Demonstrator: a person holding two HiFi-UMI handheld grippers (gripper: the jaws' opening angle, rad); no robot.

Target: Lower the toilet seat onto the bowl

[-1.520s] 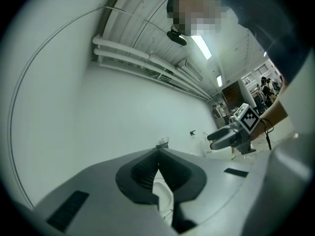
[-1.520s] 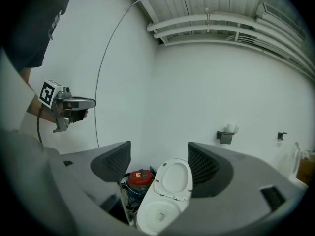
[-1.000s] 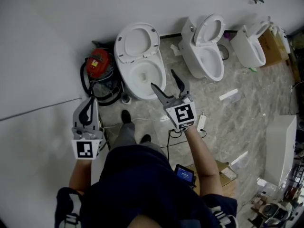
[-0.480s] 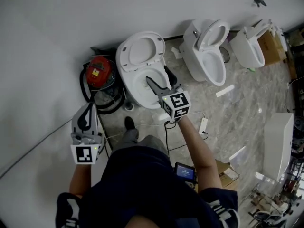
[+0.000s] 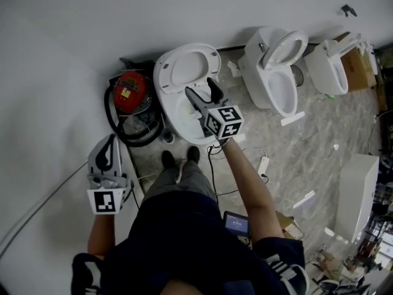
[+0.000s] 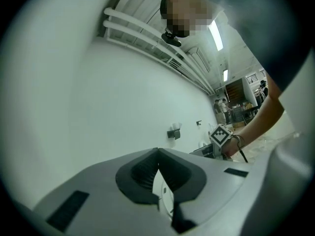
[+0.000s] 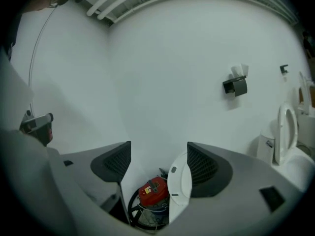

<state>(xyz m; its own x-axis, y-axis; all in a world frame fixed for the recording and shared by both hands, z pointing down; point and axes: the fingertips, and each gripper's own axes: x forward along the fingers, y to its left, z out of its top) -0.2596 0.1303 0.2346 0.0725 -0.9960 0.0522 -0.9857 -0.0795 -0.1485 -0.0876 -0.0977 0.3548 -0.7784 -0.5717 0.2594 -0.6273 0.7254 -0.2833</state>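
Right gripper [image 5: 199,88] reaches over the toilet bowl [image 5: 174,117], jaws spread apart and gripping nothing; toilet seat [image 7: 179,187] stands upright, edge-on between the jaws, close against the right-hand pad, contact unclear. Seat is white, oval with an open centre, raised against the wall beside a red vacuum [image 5: 128,90]. Left gripper [image 5: 111,144] has jaws pressed together, empty, well apart from the toilet

Glossy white toilet seat [image 5: 164,72], smooth matt white wall [image 5: 61,54], marbled stone-look floor [image 5: 307,146], shiny red plastic vacuum [image 5: 130,91]
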